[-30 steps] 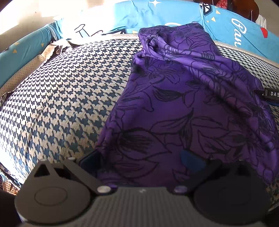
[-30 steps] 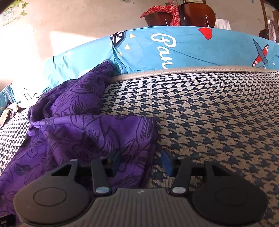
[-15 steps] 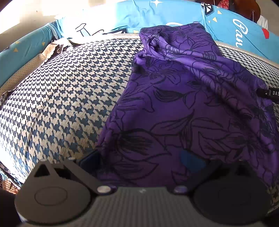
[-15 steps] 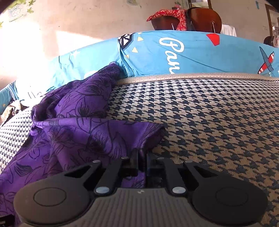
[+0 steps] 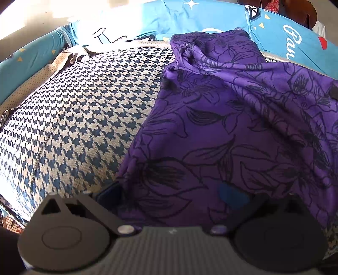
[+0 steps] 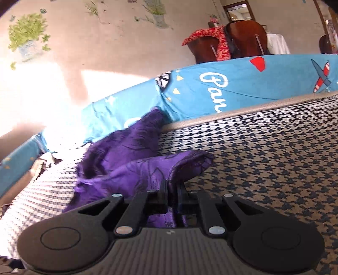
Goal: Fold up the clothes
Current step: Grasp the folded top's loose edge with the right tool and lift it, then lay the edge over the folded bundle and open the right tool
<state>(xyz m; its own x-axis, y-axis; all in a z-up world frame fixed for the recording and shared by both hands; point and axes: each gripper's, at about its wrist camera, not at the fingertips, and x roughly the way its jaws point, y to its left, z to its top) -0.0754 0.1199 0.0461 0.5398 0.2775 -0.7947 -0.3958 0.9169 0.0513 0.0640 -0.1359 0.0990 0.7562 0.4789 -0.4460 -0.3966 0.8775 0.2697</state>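
Observation:
A purple garment with black flower outlines (image 5: 221, 127) lies crumpled on a houndstooth-covered surface (image 5: 84, 116). My left gripper (image 5: 169, 192) rests at the garment's near edge. It is open, its blue pads (image 5: 230, 194) stand wide apart, and the cloth spreads loosely between and over them. In the right wrist view, my right gripper (image 6: 172, 188) is shut on a corner of the purple garment (image 6: 131, 148). That corner is lifted off the houndstooth surface (image 6: 264, 158) and bunches into a fold above the fingertips.
Blue printed bedding (image 6: 232, 84) runs along the far edge of the surface, and it also shows in the left wrist view (image 5: 169, 19). Behind it stand brown chairs (image 6: 245, 40) with a red cloth (image 6: 209, 36) draped over one. A wall with plant pictures rises beyond.
The right gripper's jaws closed on the garment's corner, then rose and tipped upward with it, pulling the cloth up. The left gripper and the cloth around it stayed as they were.

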